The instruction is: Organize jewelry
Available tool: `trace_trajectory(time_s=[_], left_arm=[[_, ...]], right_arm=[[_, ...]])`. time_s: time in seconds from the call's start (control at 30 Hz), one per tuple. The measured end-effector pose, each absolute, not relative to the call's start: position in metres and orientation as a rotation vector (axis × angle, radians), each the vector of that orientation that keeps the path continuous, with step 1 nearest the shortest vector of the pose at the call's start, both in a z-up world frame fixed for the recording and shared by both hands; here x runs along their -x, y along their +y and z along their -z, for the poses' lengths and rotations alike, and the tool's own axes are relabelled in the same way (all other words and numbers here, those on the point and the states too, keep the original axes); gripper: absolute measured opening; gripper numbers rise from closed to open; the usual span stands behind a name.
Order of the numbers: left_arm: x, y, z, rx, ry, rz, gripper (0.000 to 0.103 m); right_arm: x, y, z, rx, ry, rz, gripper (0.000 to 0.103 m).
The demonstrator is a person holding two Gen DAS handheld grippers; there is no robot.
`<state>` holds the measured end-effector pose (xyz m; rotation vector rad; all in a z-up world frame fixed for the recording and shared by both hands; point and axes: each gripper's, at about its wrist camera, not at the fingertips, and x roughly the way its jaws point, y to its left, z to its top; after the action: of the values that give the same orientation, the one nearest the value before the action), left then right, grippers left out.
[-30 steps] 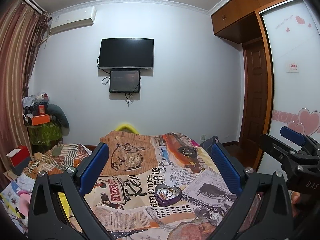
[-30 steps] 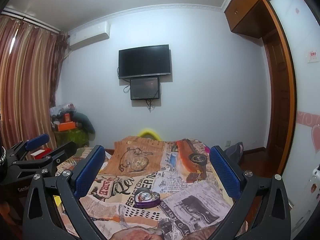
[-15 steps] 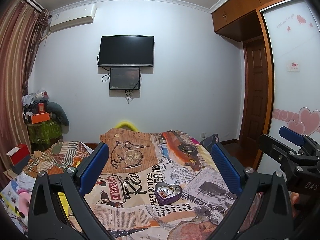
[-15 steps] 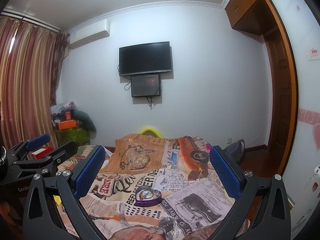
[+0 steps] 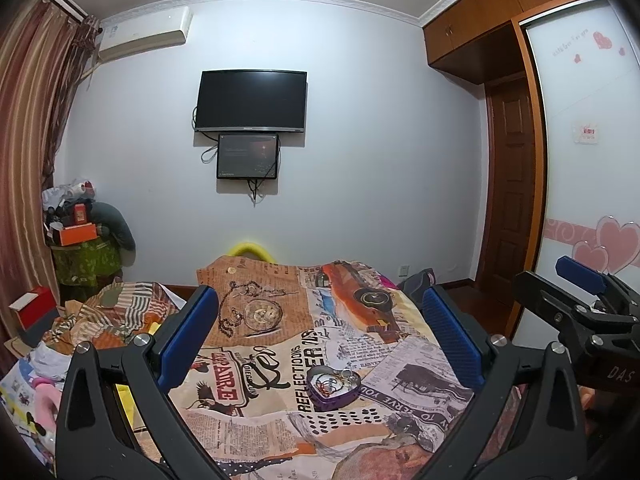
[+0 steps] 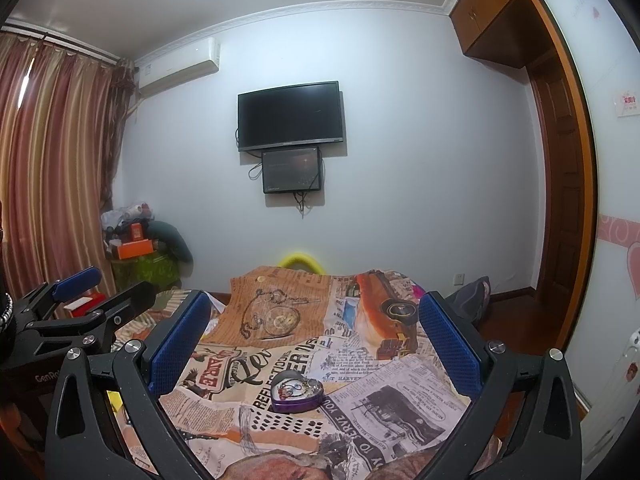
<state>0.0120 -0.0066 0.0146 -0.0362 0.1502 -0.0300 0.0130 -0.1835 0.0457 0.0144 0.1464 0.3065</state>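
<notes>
Purple metal forms the heart-shaped tin [image 5: 333, 386] that lies open on the bed [image 5: 256, 412], near the middle of a bedspread printed with newspaper pages, a pocket watch and an orange car. Inside the tin sits a small tangle of jewelry [image 5: 334, 379]: thin chains and rings, too small to tell apart. From the right wrist view the same tin [image 6: 296, 391] lies on the word "REFLECTIONS" on the print.

The left tool [image 5: 320, 336] hangs above the near part of the bed with its blue-padded fingers spread wide and nothing between them; the tin shows in the gap, a little right of centre and apart from both pads. The right tool [image 6: 314, 338] is likewise wide and empty, with the tin low in its gap and touching neither finger. Each tool appears at the edge of the other's view: the right one at the far right of the left wrist view [image 5: 580, 300], the left one at the far left of the right wrist view [image 6: 80, 304].

On the far wall hang a dark television [image 5: 251, 101] and a smaller screen [image 5: 248, 156] just below it. Striped curtains [image 6: 52, 168] cover the left side, and a wooden door [image 5: 508, 184] stands at the right.
</notes>
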Motion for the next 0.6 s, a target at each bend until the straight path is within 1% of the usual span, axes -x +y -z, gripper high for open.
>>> trace_trajectory(time_s=[0.6], left_arm=[[-0.0184, -0.0013, -0.0102, 0.054, 0.173, 0.055, 0.102]], right_arm=[[-0.0180, -0.1792, -0.0403, -0.005, 0.168, -0.306, 0.103]])
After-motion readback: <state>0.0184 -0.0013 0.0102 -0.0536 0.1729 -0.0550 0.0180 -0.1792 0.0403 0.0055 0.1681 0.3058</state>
